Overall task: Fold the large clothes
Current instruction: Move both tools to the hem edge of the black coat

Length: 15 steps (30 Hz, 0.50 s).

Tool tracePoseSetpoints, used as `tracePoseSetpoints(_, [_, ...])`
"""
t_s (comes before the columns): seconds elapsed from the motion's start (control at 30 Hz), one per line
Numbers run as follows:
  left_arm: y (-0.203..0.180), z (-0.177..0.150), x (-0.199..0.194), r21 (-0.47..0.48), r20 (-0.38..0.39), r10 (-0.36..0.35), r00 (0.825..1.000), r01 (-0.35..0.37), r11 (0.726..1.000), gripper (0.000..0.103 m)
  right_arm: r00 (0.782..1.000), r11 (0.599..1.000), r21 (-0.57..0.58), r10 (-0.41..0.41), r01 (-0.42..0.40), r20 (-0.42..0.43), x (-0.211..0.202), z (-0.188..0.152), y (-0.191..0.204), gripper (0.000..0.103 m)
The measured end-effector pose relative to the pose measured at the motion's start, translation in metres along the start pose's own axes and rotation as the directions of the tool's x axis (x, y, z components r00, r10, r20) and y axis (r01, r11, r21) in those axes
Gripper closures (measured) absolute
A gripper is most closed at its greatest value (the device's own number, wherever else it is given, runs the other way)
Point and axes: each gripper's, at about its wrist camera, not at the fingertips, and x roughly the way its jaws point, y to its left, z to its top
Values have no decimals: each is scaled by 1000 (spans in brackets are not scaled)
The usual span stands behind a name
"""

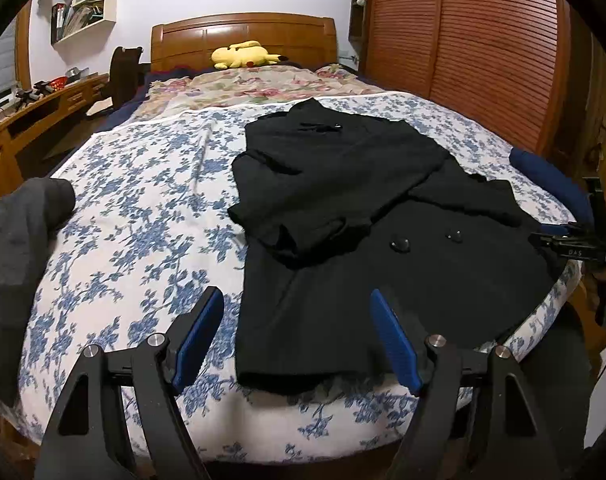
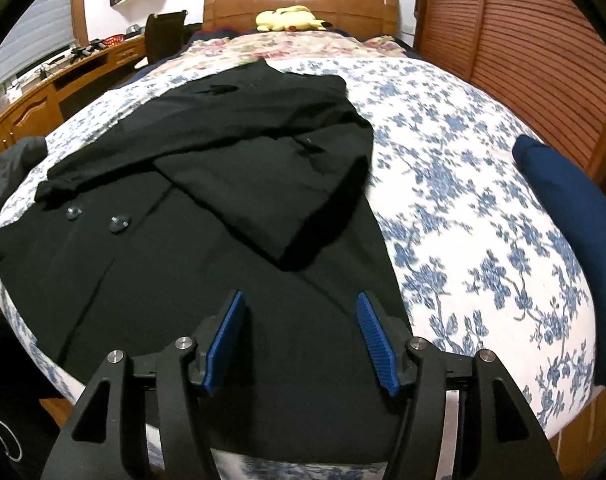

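A black coat (image 1: 383, 240) lay flat on the bed (image 1: 143, 200), its long axis running from the foot edge toward the headboard (image 1: 243, 36), both sleeves folded in across the chest and two buttons (image 1: 400, 245) showing on the front. The hem lay nearest, directly ahead of and below both sets of fingers. The left gripper (image 1: 297, 336) hung over the hem's left corner, its fingers spread with nothing between them; the right gripper (image 2: 301, 340) hung over the hem's right part, its fingers likewise spread and empty. Both looked about equally near, so the next fold probably called for pinching the hem at both corners and carrying it toward the collar. The only writing, on the right gripper's frame in the left view, seemed to read "DAS". A yellow plush (image 1: 245, 55) lay by the headboard.
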Motion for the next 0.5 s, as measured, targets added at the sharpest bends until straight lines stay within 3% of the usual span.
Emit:
tracePoseSetpoints(0.27, [17,-12,8,-45,-40,15,999,-16,999,27,1000,1000,-7,6,-6,17,3,-7,-3,40])
tracePoseSetpoints(0.5, [26,-22,4,-76,-45,9,999,-12,997,46,1000,1000,1,20,-20,22,4,-8,-10,40])
